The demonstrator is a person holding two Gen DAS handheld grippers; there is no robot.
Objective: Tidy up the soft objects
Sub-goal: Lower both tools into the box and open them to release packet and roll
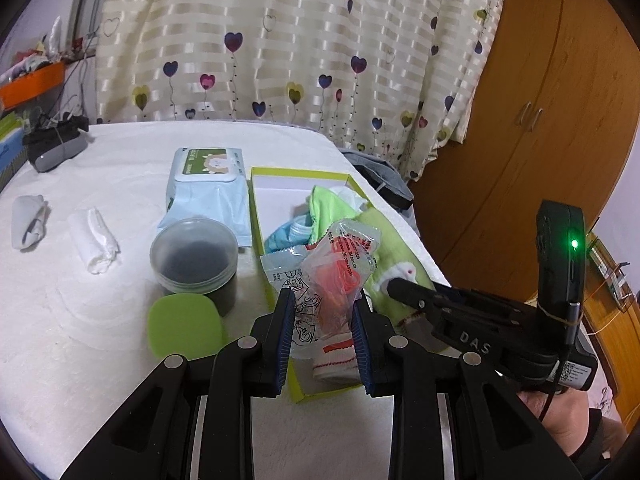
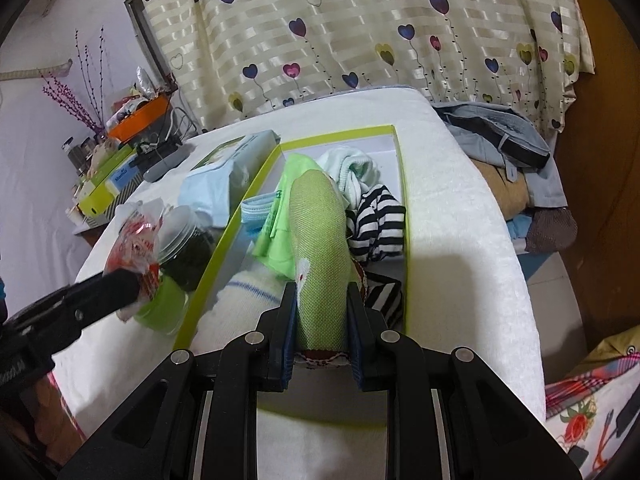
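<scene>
Between the blue ribbed pads of my left claw (image 1: 322, 320) hangs a crinkly clear plastic packet with orange contents (image 1: 340, 268), pinched at its lower end, the claw narrowed onto it just over the near rim of the shallow white cardboard box with lime-green edges (image 1: 298, 171). My right claw (image 2: 322, 320) is clamped on a lime-green knitted sock with a white patch (image 2: 320, 240), its mesh weave plain to see, which stretches out over the box's contents.

Both pieces, I judge, belong in that box, which sits on the desk covered in a fluffy white towel (image 1: 100, 360). To do it well I should lower each piece until it rests on the pile before letting go. The packet is slippery film and will slide, so I'd set it flat in the bare white corner. The sock is limp and should be laid down lengthwise.

Inside the box are a black-and-white striped cloth (image 2: 378, 216), a pale mint ribbed garment (image 2: 352, 168) and a blue elastic-edged piece (image 2: 256, 210), all floppy. Left of the box stand a round translucent plastic jar with dark contents (image 1: 194, 260), a flat lime-green foam pad (image 1: 184, 326), a soft pale-blue pack of wet wipes (image 1: 206, 184) and two rolled white cloths (image 1: 94, 240), still waiting on the towel.
</scene>
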